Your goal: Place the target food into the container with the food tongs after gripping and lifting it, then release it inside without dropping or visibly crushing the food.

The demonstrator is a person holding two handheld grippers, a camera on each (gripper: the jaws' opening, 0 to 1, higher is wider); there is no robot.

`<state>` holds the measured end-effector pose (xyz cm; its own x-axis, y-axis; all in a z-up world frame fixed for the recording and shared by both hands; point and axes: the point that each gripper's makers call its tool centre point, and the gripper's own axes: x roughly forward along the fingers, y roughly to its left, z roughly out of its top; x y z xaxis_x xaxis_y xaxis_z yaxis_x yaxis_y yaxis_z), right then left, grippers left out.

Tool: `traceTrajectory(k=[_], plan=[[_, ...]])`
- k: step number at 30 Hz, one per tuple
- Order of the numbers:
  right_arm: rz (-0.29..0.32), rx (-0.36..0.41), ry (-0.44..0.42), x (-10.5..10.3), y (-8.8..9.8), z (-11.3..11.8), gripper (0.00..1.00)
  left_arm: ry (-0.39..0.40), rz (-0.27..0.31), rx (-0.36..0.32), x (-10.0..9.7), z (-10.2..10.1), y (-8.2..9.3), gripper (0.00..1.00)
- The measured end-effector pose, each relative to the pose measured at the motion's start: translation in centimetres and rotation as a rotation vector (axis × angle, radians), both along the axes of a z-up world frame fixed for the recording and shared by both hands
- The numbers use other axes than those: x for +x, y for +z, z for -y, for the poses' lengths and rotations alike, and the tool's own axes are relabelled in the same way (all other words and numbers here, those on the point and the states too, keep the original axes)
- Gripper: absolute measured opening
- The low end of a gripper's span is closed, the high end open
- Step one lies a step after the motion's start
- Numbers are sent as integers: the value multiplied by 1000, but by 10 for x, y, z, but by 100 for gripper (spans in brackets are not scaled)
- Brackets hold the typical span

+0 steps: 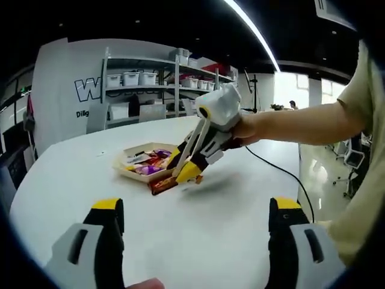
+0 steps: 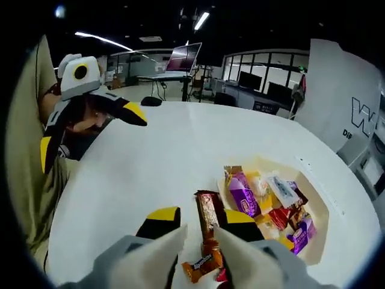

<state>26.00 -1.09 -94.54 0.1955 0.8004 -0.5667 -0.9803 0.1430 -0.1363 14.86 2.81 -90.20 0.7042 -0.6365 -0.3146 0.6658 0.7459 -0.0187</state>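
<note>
While right claw (image 2: 197,238) straddles brown foil-wrapped snack bar (image 2: 209,218) (jaws apart) beside shallow beige snack tray (image 2: 319,208), left claw (image 1: 195,211) hangs open over white tabletop (image 1: 228,223).

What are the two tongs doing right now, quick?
Left tongs: open, empty, above the table.
Right tongs: open around the snack bar beside the tray.

Large outlined letter "W" on the white wall panel (image 1: 72,90), smaller dark text "Dilig" just below it, snack wrapper print unreadable
</note>
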Motion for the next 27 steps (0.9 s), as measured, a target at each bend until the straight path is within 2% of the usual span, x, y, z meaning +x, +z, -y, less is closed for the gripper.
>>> traceTrajectory(k=[18, 21, 27], plan=[[-32, -51, 52, -31, -1, 12, 22, 0, 1, -2, -1, -1, 0, 98], [-54, -59, 31, -32, -1, 15, 22, 1, 1, -4, -1, -1, -1, 98], [-28, -51, -44, -24, 6, 16, 23, 0, 0, -7, -1, -1, -2, 97]])
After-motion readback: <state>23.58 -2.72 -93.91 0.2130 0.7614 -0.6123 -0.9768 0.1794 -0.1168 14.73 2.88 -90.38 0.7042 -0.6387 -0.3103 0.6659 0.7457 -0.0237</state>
